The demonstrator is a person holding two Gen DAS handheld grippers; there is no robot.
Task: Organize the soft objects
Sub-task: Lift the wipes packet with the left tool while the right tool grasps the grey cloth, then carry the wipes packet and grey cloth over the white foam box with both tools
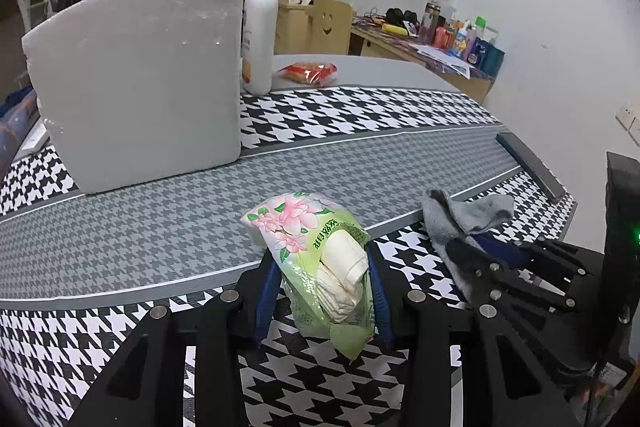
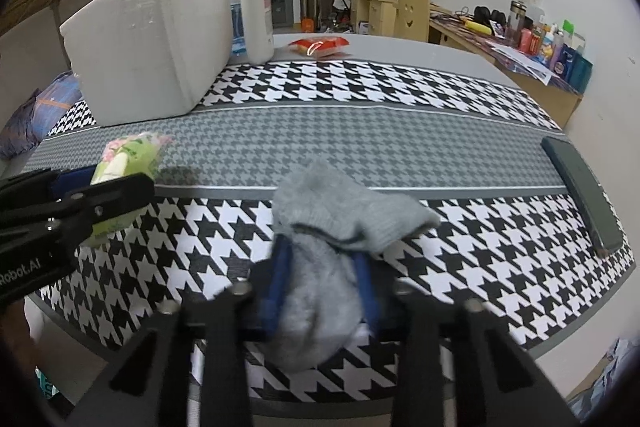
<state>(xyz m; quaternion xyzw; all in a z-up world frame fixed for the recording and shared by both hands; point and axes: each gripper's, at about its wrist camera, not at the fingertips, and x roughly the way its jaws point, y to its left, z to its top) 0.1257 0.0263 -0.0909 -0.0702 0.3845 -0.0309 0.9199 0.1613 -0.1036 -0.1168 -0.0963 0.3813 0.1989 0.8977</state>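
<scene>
Tissues in a green flowered pack point(image 1: 320, 267) sat clamped between the blue pads of the left gripper point(image 1: 323, 291), its jaws narrowed around the pack's middle, low at 6 o'clock in the left wrist view. A grey sock point(image 2: 320, 259) was pinched in the right gripper point(image 2: 322, 291), jaws drawn close on it. Beyond, on the houndstooth cloth point(image 2: 400, 91), a white foam box point(image 2: 152, 47) stood at 10 o'clock, a pump bottle point(image 2: 256, 7) beside it.

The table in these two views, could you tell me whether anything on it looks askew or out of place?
Mildly, yes. A dark phone lies at the table's right edge, its near end seeming to overhang. A red snack packet lies alone beyond the patterned mat, apart from the tissue pack and grey sock being handled.
</scene>
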